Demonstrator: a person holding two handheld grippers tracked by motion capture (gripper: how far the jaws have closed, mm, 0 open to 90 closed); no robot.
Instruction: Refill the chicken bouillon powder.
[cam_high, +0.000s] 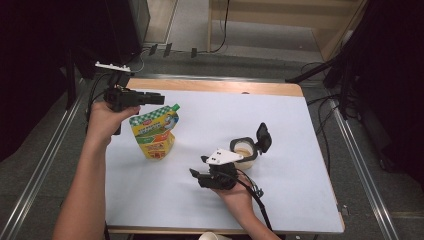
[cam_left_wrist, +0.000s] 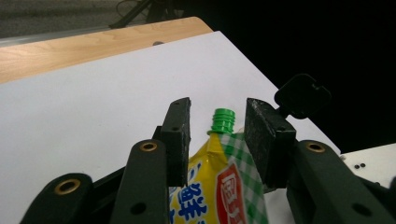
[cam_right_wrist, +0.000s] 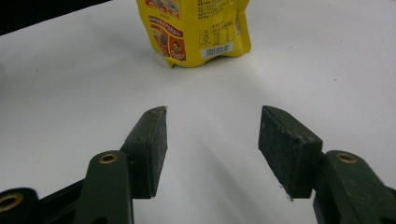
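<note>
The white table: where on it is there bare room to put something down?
The far right of the white table, beyond the open-lidded cup, is bare, and so is the near left corner, below the yellow pouch. The stretch between pouch and cup is tighter: the right gripper rests there.

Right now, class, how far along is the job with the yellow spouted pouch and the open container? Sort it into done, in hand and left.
Done: the white container stands with its black flip lid open, and the yellow pouch stands upright.
In hand: the left gripper is open, its jaws either side of the pouch's green threaded spout, not pressing it.
Left, probably: pouring. The right gripper is open, holding nothing.
</note>
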